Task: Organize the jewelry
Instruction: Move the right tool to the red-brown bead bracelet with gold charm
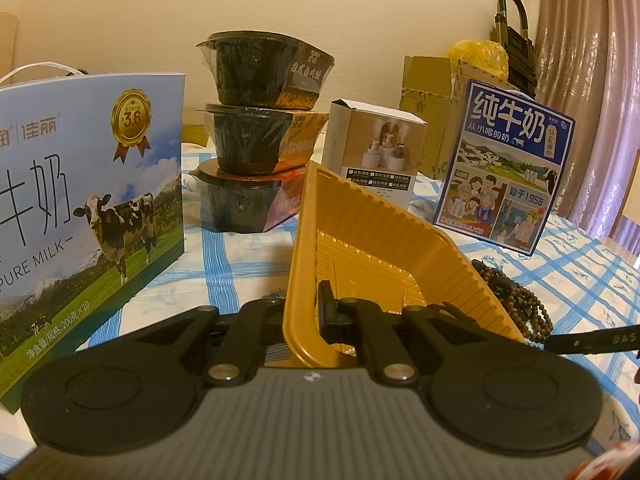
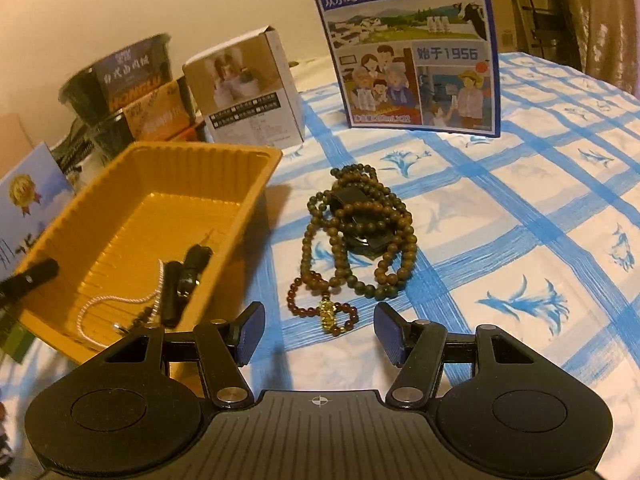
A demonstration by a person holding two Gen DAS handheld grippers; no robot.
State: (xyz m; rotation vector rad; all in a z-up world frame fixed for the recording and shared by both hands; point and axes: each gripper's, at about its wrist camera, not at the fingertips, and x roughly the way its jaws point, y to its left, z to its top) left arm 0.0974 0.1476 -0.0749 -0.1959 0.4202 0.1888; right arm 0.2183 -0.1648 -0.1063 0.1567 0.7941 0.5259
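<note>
A white tablecloth checked in blue covers the table, with a cream wall behind. On it lies a heap of brown bead strands, and nearest the right gripper a red bead bracelet with a gold charm. That gripper hangs just short of the bracelet, its jaws wide apart and holding nothing.

Just left of the beads sits the yellow tray, tilted, its near wall pinched in the closed left gripper. A white cord necklace and a dark clip-like piece, blurred, lie inside it.

Behind the tray stand a small white carton and stacked black food bowls; a blue milk box rises beyond the beads, and a large cow-printed milk case walls the left side.

To the right of the beads the cloth runs open toward the table's far edge by the curtain.
</note>
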